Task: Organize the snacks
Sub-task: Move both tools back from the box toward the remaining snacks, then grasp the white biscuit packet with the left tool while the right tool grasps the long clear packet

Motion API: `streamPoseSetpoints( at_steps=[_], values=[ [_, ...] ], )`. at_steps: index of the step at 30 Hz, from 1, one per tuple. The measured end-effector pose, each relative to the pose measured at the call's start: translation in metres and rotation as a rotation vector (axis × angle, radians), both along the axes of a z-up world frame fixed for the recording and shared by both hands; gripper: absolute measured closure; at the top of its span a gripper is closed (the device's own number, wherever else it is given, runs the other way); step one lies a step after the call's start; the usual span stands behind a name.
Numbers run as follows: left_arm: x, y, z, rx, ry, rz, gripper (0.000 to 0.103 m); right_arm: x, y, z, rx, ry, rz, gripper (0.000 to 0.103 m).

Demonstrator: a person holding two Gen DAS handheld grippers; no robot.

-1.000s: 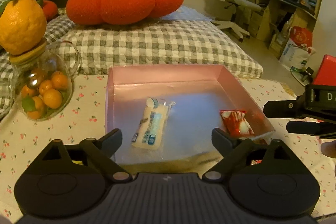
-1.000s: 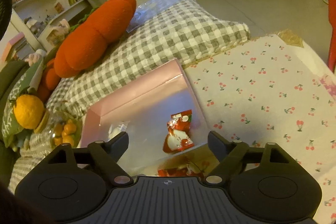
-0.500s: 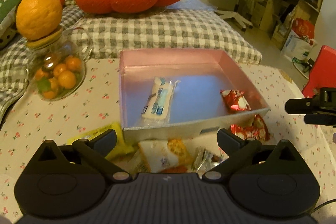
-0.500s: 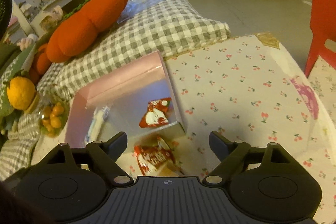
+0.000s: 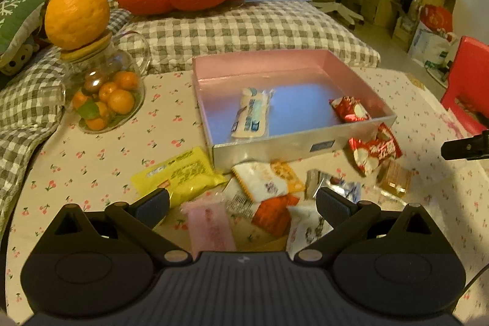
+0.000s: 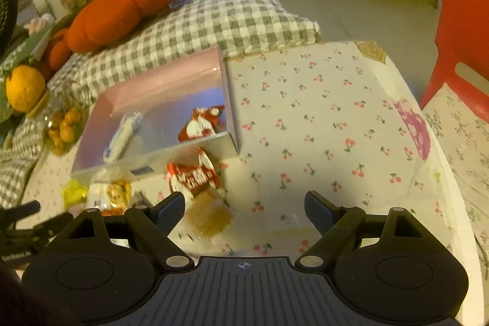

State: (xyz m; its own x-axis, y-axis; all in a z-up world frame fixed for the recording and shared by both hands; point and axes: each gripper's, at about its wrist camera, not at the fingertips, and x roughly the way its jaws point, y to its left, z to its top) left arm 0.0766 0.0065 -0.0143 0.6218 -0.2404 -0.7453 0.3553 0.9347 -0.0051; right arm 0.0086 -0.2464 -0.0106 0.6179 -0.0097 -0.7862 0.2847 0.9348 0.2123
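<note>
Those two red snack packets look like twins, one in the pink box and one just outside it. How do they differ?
The red packet in the pink box lies on the box floor by the right wall, already sorted; the red packet outside lies on the cherry-print tablecloth against the front right corner. The inside one looks folded and smaller; the outside one lies spread out, partly over a brown cake wrapper. Both are red with white patches, and neither is held.

Box (image 5: 293, 142): you see it mid-desk (image 5: 91, 161), two packets inside.
Jar (image 5: 105, 95): left of your box, fruit (image 5: 76, 14) on top.
Loose snacks (image 5: 266, 188): before the box.
Bed (image 5: 244, 26): behind.
</note>
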Motion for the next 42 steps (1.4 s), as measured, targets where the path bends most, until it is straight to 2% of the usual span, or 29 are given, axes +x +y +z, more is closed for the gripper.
streamPoseSetpoints(
  at_steps=[12,17,21,28,32,34,38,42],
  values=[
    [-0.022,-0.004,-0.013,-0.005,0.053,-0.077,0.002,-0.011,0.018,-0.023,-0.056,0.087,0.167,0.016],
    [-0.027,-0.021,-0.019,-0.004,0.058,-0.167,0.014,0.000,0.030,-0.033,-0.064,0.049,0.360,0.016],
    [-0.031,-0.035,-0.025,0.007,0.050,-0.228,0.020,0.005,0.037,-0.045,-0.048,0.065,0.431,0.016],
    [-0.036,-0.047,-0.038,0.059,0.051,-0.308,0.030,0.000,0.045,-0.057,-0.108,0.100,0.494,0.016],
    [-0.041,-0.046,-0.040,0.089,0.042,-0.336,0.031,-0.008,0.049,-0.060,-0.131,0.128,0.518,0.016],
    [-0.044,-0.043,-0.039,0.084,0.049,-0.346,0.032,-0.015,0.055,-0.059,-0.151,0.148,0.549,0.016],
    [-0.051,-0.039,-0.036,0.064,0.091,-0.384,0.033,-0.030,0.063,-0.053,-0.125,0.151,0.614,0.016],
    [-0.056,-0.038,-0.034,0.054,0.082,-0.370,0.033,-0.032,0.059,-0.044,-0.144,0.124,0.554,0.016]
  ],
)
